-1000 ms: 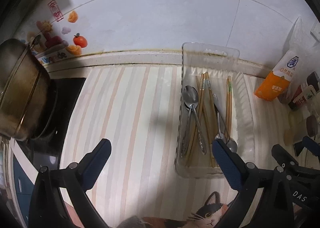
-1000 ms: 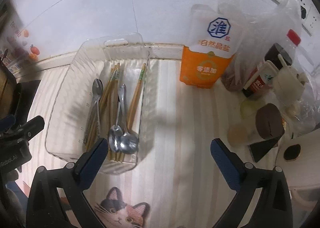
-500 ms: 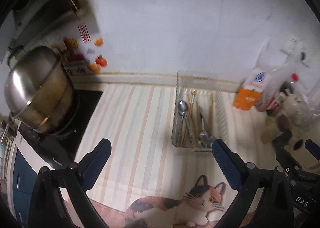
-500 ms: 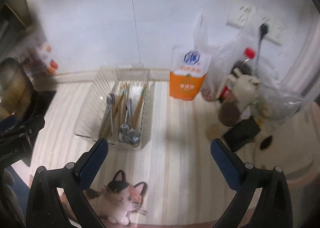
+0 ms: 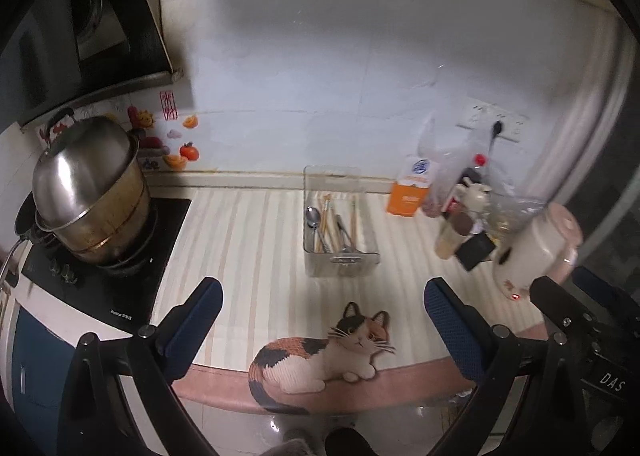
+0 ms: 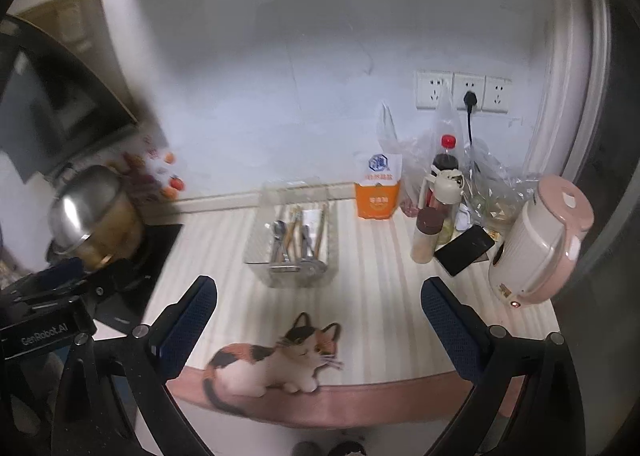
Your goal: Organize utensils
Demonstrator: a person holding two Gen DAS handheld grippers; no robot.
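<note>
1. Both grippers had pulled well back from the clear tray [image 5: 341, 256], which now sat far off on the striped mat [image 5: 248, 240].
2. The left gripper [image 5: 322, 320] and right gripper [image 6: 318, 316] were spread apart and empty.
3. Spoons and chopsticks [image 5: 334, 226] lay together in the tray; the task looked essentially finished.
4. Blur made the individual pieces hard to distinguish.

The clear plastic tray [image 5: 340, 264] sits on my counter [image 5: 248, 240] just beyond the cat picture [image 5: 320, 352], long side running toward the wall. Inside it, steel spoons [image 5: 316, 224] and wooden chopsticks [image 5: 353, 216] lie lengthwise, side by side, touching, some spoon bowls at the near end.
</note>
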